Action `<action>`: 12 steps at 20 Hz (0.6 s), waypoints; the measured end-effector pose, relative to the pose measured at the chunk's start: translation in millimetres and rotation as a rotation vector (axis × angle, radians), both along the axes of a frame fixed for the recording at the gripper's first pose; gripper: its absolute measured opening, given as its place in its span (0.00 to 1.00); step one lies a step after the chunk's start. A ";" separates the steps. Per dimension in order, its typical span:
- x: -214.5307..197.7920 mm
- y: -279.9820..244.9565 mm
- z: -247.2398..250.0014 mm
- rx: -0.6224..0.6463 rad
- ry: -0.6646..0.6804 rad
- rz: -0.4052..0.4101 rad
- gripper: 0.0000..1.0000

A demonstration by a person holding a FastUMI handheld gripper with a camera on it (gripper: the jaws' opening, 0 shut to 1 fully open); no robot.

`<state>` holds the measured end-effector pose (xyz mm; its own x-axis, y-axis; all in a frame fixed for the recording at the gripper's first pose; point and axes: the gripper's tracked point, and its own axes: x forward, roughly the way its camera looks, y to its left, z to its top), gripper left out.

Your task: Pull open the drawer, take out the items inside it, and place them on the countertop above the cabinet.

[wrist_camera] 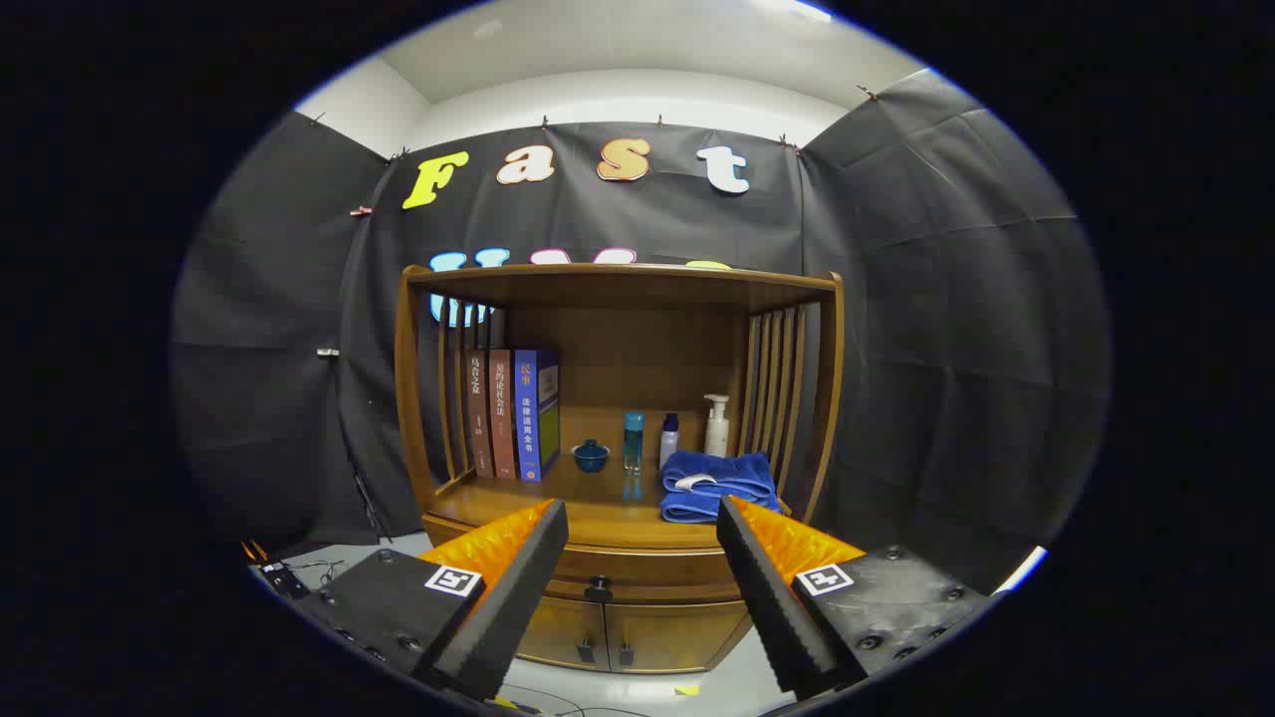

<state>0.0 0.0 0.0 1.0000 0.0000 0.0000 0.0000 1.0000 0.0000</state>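
Below the cabinet's surface (598, 513), one shut drawer (637, 570) runs lengthwise left to right, its single knob (599, 588) facing the gripper (642, 518), whose jaws stand wide and empty. Farther back: three books (513, 413), three bottles (672, 433), one folded towel (719, 485), one bowl (591, 455).

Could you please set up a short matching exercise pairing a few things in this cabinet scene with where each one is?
Things:
1. books
2. folded blue towel
3. drawer knob
4. hand-held gripper

Places or states:
A. right side of the countertop
B. open, well short of the cabinet
C. standing upright at the countertop's left
D. on the closed drawer, seen between the fingers

Pairs: 1-C, 2-A, 3-D, 4-B
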 end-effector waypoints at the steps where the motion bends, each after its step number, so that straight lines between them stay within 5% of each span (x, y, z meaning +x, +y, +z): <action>1: 0.4 -0.7 0.6 0.001 0.000 -0.001 0.99; 12: -0.7 -3.3 0.8 0.001 0.021 -0.016 0.99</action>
